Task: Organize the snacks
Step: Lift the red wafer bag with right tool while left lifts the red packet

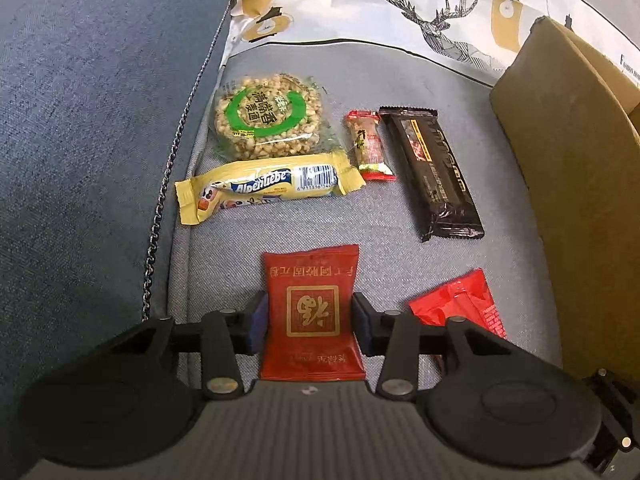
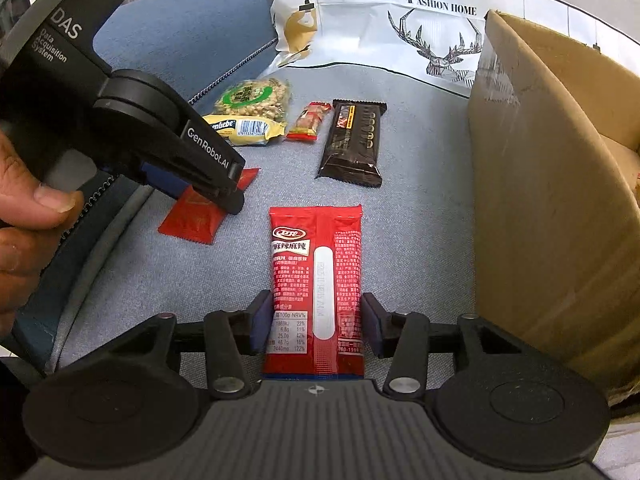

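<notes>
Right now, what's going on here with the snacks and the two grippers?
A person is sorting snacks on a grey sofa cushion with a gripper in each hand. The left gripper is closed on a small red packet; the right gripper is closed on a longer red snack pack. Both packs still lie on the cushion. Four more snacks wait behind them, and an open cardboard box stands on the right.
</notes>
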Demonstrator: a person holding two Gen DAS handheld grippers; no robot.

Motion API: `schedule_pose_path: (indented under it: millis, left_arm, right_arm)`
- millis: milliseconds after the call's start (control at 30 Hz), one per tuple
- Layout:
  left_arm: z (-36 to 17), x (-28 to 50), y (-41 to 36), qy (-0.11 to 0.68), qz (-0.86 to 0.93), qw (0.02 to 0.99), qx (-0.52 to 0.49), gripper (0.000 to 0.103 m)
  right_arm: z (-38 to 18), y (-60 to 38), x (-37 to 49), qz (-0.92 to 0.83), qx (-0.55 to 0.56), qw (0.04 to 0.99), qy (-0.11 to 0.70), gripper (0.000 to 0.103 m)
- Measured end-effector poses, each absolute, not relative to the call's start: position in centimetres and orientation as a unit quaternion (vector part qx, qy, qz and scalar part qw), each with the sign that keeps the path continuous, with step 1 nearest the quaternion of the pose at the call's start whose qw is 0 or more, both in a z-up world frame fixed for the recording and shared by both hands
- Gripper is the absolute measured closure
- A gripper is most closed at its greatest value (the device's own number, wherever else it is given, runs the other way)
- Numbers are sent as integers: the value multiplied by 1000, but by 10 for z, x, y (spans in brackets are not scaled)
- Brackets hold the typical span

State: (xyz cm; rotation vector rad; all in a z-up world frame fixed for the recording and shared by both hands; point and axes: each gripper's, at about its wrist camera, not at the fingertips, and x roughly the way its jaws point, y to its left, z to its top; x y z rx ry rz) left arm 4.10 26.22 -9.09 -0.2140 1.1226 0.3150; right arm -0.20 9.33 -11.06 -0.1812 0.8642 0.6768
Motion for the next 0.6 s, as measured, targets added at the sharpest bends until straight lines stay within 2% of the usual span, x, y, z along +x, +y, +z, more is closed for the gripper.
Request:
schedule_pose_path:
  millis: [200, 600]
  left_arm:
    - [-79, 39, 261, 504, 139, 845, -115, 57]
    - [-22, 9, 236, 379, 144, 904, -132, 57]
  right_arm:
    - [-106, 89, -2, 318, -75, 856, 400, 61]
    - [-97, 71, -14, 299, -74, 867, 393, 63]
